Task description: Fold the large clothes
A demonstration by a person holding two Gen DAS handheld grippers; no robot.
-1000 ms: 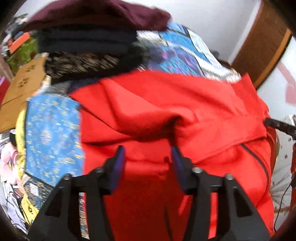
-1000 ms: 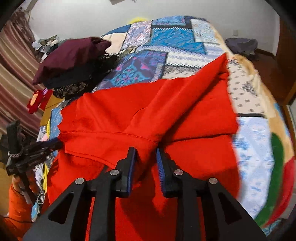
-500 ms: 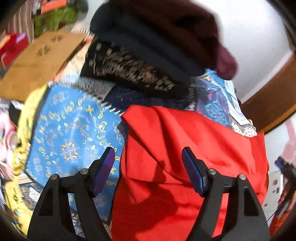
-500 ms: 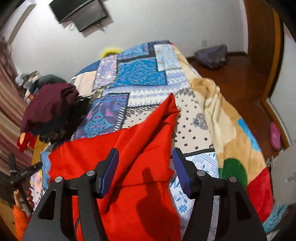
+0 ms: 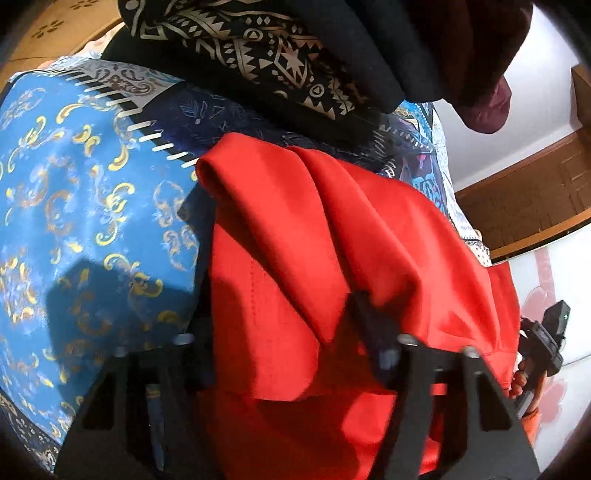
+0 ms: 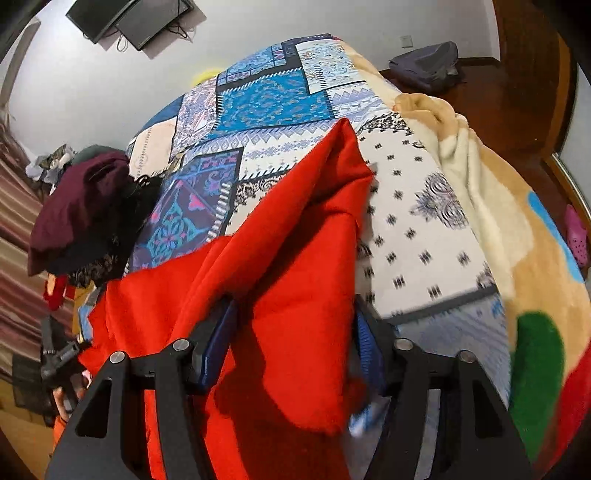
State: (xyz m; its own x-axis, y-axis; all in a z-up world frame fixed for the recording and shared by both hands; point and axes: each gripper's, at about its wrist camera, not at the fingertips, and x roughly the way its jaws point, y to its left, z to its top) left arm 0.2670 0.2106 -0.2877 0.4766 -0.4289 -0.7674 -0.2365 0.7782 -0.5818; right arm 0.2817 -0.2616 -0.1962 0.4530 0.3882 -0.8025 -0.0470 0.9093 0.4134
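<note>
A large red garment [image 5: 332, 236] lies on the patterned bedspread [image 5: 74, 206], bunched into folds. My left gripper [image 5: 280, 325] is open, its jaws wide apart astride the garment's left edge, with red cloth lying between them. In the right wrist view the red garment [image 6: 295, 258] runs up to a pointed corner. My right gripper [image 6: 295, 339] is open, jaws wide on either side of a raised fold of red cloth.
A stack of folded clothes, black patterned [image 5: 266, 55] under dark maroon [image 6: 81, 206], sits just beyond the red garment. A cream blanket [image 6: 461, 155] covers the bed's right side. A screen [image 6: 133, 18] hangs on the far wall. A wooden floor lies to the right.
Both grippers have opened from a narrower hold and dropped closer onto the red garment. The left one has swung toward the garment's left edge near the clothes stack.
</note>
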